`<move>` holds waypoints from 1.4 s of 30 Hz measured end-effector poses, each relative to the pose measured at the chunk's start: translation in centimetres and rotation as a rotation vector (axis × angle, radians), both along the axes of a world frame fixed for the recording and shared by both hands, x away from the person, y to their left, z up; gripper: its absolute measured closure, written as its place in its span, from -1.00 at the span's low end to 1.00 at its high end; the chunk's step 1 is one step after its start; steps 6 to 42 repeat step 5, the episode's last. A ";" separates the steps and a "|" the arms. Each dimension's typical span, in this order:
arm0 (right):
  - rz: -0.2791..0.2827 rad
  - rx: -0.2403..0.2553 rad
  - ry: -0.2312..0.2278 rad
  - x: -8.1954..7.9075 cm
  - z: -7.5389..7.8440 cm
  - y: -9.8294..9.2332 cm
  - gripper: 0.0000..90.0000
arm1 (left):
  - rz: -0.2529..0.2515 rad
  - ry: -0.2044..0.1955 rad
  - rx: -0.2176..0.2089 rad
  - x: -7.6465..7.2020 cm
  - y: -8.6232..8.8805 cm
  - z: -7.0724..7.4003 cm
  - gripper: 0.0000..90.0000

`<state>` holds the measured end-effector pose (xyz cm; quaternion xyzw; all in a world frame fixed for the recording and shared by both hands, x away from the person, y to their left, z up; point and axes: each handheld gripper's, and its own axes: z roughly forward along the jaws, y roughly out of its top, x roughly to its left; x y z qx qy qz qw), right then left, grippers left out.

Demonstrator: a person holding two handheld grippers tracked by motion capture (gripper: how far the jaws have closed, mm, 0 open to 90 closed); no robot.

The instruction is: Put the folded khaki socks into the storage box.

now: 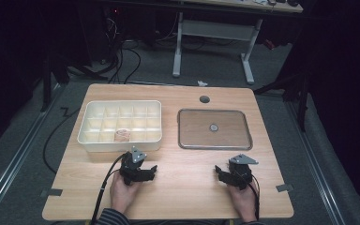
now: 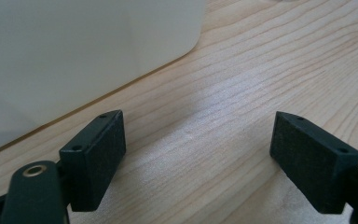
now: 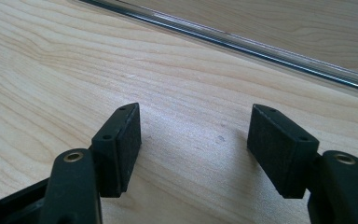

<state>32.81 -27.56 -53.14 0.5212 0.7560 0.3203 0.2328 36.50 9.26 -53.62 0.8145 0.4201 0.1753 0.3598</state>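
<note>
Table (image 1: 187, 187): we see a light wooden top carrying everything, with a small dark round hole (image 1: 205, 99) near its far edge.
Box (image 1: 90, 140): we find a white tray-like box divided into many small compartments on the left half of the table; in the left gripper view its plain white wall (image 2: 74, 51) stands just ahead and to the left of the fingers, resting on the wood.
Lid (image 1: 214, 142): we see a clear flat rectangle with a dark rim and a small round knob (image 1: 213, 127) at its middle, lying flat on the right half of the table, apart from the box; in the right gripper view its rim (image 3: 242, 42) crosses the wood ahead of the fingers.
Left gripper (image 1: 139, 172): we hold it low over the table just in front of the box's near wall; its fingers (image 2: 98, 154) stand wide apart with only bare wood between them, gripping nothing.
Right gripper (image 1: 229, 174): we hold it near the table's front edge, in front of the lid and apart from it; its fingers (image 3: 121, 149) are spread wide and empty.
Roll (image 1: 121, 135): we spot a small pinkish-brown item, too small to tell what it is, in a compartment of the box's front row, just beyond the left gripper.
</note>
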 end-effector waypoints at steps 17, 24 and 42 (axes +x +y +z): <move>0.000 0.000 0.000 0.0 0.0 0.0 -0.23 | 0.005 0.000 -0.001 0.0 -0.1 0.0 -0.59; 0.000 0.000 0.000 0.0 0.0 0.0 -0.23 | 0.005 0.000 -0.001 0.0 -0.1 0.0 -0.59; 0.000 0.000 0.000 0.0 0.0 0.0 -0.23 | 0.005 0.000 -0.001 0.0 -0.1 0.0 -0.59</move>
